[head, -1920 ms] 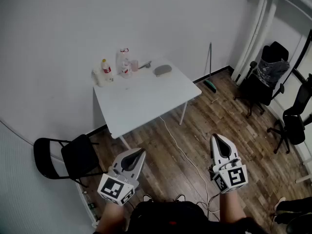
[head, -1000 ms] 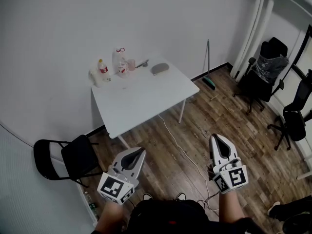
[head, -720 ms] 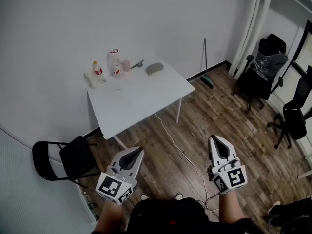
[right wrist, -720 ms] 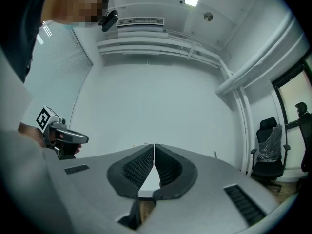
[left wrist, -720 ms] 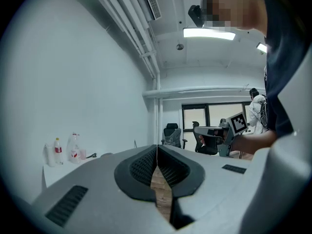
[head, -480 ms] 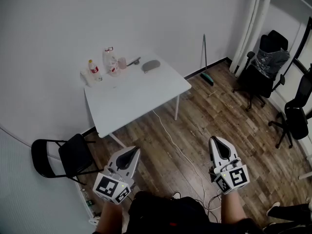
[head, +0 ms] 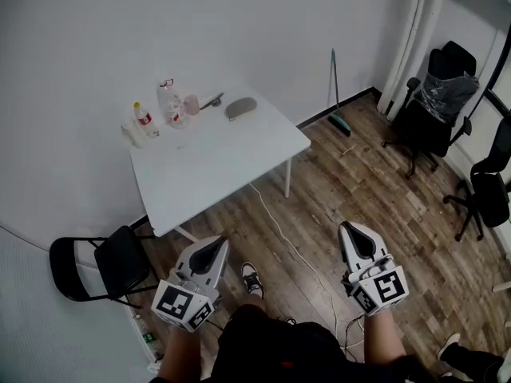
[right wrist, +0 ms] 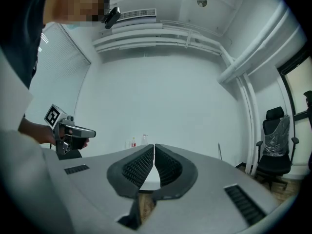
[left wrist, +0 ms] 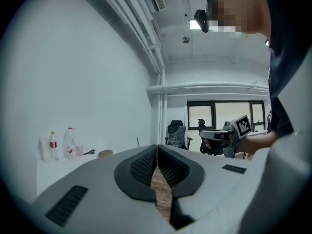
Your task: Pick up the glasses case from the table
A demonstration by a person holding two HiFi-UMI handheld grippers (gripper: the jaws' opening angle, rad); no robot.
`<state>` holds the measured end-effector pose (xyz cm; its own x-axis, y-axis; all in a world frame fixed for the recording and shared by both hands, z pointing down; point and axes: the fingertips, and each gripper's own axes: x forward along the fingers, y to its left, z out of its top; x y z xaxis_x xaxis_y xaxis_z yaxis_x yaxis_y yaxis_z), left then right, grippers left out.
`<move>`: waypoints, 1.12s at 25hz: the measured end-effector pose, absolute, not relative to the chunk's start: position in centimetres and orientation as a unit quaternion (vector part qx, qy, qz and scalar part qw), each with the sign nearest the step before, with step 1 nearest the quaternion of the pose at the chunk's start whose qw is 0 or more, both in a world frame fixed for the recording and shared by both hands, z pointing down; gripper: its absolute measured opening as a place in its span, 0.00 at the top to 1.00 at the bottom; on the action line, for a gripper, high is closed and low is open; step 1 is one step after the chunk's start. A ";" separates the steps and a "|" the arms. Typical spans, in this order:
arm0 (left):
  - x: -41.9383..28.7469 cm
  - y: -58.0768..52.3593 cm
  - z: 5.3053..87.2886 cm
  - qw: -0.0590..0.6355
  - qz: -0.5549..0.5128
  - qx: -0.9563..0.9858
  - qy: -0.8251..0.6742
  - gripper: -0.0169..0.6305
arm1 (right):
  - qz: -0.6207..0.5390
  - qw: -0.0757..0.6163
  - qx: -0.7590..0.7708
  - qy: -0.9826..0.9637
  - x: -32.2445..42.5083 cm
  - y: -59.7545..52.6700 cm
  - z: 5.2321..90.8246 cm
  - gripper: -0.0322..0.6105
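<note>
The grey oval glasses case [head: 240, 107] lies near the far edge of a white table [head: 215, 154], which stands against the wall in the head view. It shows small and tan as the glasses case [left wrist: 105, 153] in the left gripper view. My left gripper [head: 216, 245] and right gripper [head: 350, 230] hang low over the wooden floor, well short of the table. Both have their jaws together with nothing between them. They point level toward the table and wall.
Two bottles [head: 168, 102], a pink cup [head: 192, 104] and a dark small item [head: 212, 100] stand at the table's far left. A black folding chair [head: 100, 263] is left of me, office chairs [head: 435, 110] at right. A white cable [head: 291, 246] crosses the floor, and a broom [head: 337, 94] leans on the wall.
The table and its objects have slid left and nearer in the head view as I walk forward. A shoe now shows between the grippers. Both grippers stay shut.
</note>
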<state>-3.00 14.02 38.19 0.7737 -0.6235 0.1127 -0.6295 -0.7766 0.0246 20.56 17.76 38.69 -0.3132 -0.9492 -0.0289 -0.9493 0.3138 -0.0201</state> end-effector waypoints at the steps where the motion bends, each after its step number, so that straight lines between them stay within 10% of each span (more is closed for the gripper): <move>1: -2.6 12.9 38.1 0.030 0.046 0.942 -0.331 0.94 | -0.001 0.014 -0.587 0.810 20.9 16.9 38.7 0.91; 28: -8.0 -23.6 38.6 0.050 0.040 0.949 -0.310 0.94 | -0.034 -0.093 -0.542 0.834 11.4 -20.3 41.3 0.91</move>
